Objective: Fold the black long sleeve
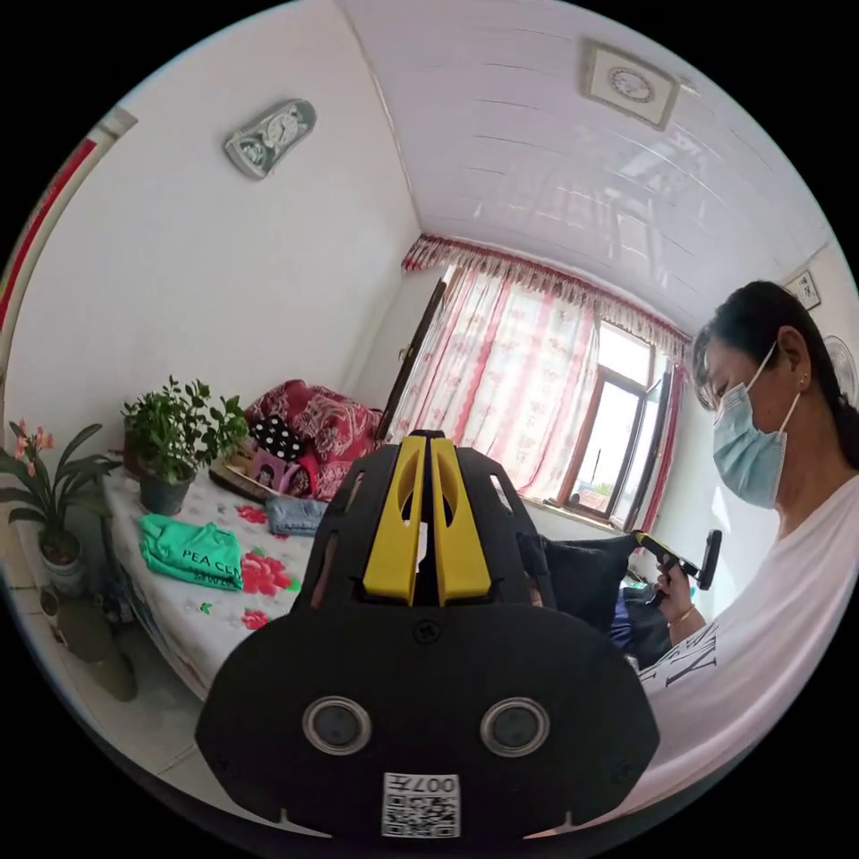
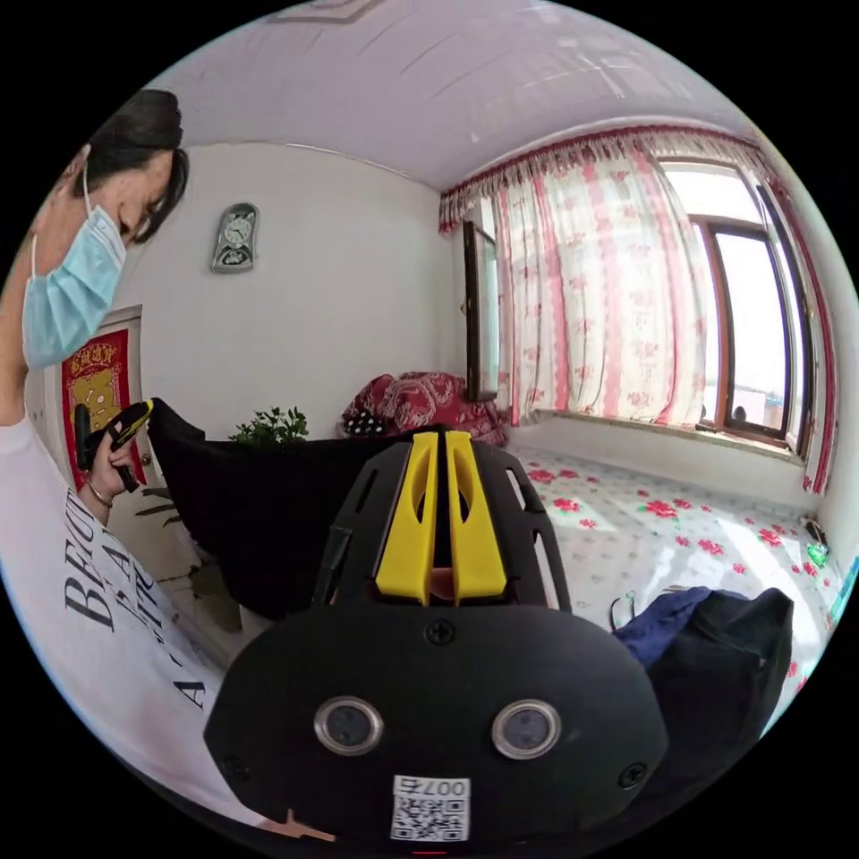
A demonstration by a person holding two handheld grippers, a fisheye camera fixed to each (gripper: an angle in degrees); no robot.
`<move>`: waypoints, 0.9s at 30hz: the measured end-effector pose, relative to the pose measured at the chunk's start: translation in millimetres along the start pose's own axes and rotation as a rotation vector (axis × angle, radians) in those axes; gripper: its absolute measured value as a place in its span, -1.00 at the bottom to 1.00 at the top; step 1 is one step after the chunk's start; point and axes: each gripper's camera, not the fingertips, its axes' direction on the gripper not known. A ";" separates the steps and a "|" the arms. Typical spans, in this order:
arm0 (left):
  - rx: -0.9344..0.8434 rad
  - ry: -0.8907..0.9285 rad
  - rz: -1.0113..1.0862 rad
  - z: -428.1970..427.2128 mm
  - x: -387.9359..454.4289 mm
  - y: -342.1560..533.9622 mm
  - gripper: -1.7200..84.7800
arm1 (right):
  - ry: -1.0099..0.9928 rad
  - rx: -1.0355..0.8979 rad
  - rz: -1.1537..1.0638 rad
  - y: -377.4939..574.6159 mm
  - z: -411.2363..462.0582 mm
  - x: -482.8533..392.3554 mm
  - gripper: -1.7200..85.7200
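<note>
The black long sleeve garment of soft cloth (image 2: 259, 519) hangs in the air in front of the person in the white printed shirt (image 2: 98, 626), well above the bed with the white sheet printed with red flowers (image 2: 680, 537), and it is stretched as a dark band between the two hands. In the right gripper view the right tool (image 2: 438, 447) has its yellow jaws drawn narrow, almost together, and the top edge of the black cloth runs up to its tip, so I judge that it pinches one corner, though the exact contact is hidden behind the jaws. In the same view the left tool (image 2: 143, 413) shows in the raised hand, and the other corner of the cloth begins just beside it. In the left gripper view the left tool (image 1: 428, 447) is also narrow, with a small white thing between its jaws that I cannot name, and I cannot tell from here if it presses on the garment. On the bed, near its far end, lies a folded green shirt (image 1: 192, 555), beside a leafy green plant in a dark pot (image 1: 174, 447); at the near edge of the bed sits a pile of dark blue and black clothes (image 2: 716, 644). I judge the step in hand to be the lifting and spreading out of the garment, with no fold made yet. The next move calls for lowering it flat on the free part of the bed, both corners kept tight and level, so that the sleeves do not bunch under the body.
</note>
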 end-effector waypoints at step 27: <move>-1.142 -0.380 0.166 506.1 -305.1 344.8 -0.82 | 0.191 -1.113 0.340 421.6 519.5 130.6 -0.80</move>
